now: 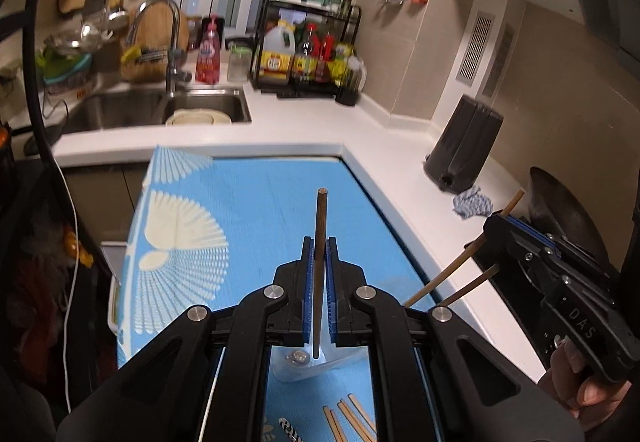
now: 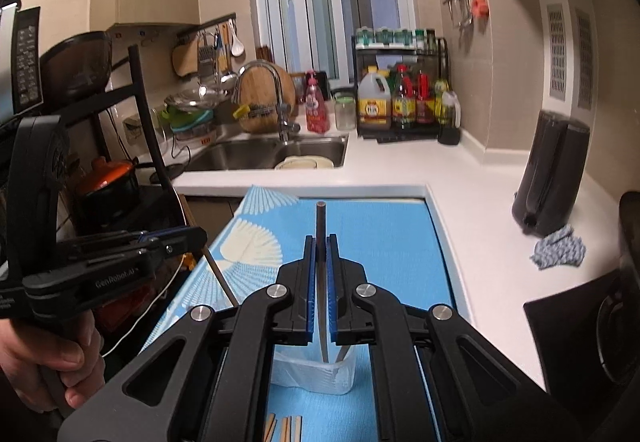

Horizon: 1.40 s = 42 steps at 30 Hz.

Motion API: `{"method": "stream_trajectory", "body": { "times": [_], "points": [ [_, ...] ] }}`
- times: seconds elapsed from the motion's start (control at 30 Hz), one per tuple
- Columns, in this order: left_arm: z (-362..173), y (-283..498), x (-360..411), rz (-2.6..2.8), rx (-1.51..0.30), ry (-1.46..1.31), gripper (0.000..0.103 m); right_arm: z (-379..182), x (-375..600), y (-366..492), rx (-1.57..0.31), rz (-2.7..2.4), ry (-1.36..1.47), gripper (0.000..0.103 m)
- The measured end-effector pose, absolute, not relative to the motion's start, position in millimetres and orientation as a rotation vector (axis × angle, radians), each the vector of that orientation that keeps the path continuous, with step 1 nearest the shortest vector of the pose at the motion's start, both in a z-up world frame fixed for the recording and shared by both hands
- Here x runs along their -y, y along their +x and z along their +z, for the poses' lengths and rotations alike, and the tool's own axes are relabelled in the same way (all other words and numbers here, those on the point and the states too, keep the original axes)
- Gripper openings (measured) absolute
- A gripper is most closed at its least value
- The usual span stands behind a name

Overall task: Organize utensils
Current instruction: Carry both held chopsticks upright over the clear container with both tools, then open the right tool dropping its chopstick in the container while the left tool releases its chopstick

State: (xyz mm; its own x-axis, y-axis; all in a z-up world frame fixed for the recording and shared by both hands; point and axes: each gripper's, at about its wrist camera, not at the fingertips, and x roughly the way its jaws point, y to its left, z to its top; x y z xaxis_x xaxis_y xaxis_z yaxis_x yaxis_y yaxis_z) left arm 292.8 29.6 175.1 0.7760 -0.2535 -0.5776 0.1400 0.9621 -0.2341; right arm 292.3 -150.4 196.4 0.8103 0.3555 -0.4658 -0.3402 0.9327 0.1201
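My left gripper [image 1: 319, 244] is shut on a dark brown chopstick [image 1: 320, 226] that stands upright, its lower tip over a clear plastic container [image 1: 320, 368] on the blue mat. My right gripper [image 2: 321, 242] is shut on dark chopsticks [image 2: 321, 219], their tips reaching down into the same clear container [image 2: 312, 374]. In the left wrist view the right gripper [image 1: 494, 228] shows at the right, with pale chopsticks [image 1: 448, 274] through it. In the right wrist view the left gripper [image 2: 196, 238] shows at the left. Several loose pale chopsticks [image 1: 348, 418] lie on the mat in front of the container.
A blue patterned mat [image 1: 240, 209] covers the table beside the white L-shaped counter [image 1: 400, 161]. A sink [image 1: 160, 105] with a tap and plates is behind. A dark knife block [image 1: 464, 145], a rag [image 1: 474, 203], a wok and a bottle rack [image 1: 308, 49] stand on the counter.
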Motion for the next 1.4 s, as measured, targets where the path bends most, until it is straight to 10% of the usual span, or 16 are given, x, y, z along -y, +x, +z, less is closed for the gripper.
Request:
{"method": "stream_trajectory", "body": {
  "times": [0.13,0.27,0.4,0.9,1.4],
  "points": [
    [157,299,-30,-0.216,-0.689,-0.197,0.007,175,152,301,-0.570,0.374,0.057,0.009],
    [159,297,-31,-0.187,-0.679,-0.199,0.045,171,154,297,-0.584,0.354,0.049,0.028],
    [181,281,-31,-0.155,-0.610,-0.182,0.054,183,161,285,-0.554,0.322,0.047,0.034],
    [219,172,-21,-0.111,-0.421,-0.094,0.059,225,185,179,-0.353,0.285,0.003,0.034],
    [113,89,-22,-0.055,-0.500,-0.109,0.058,130,177,93,-0.404,0.335,-0.007,0.034]
  ]
}}
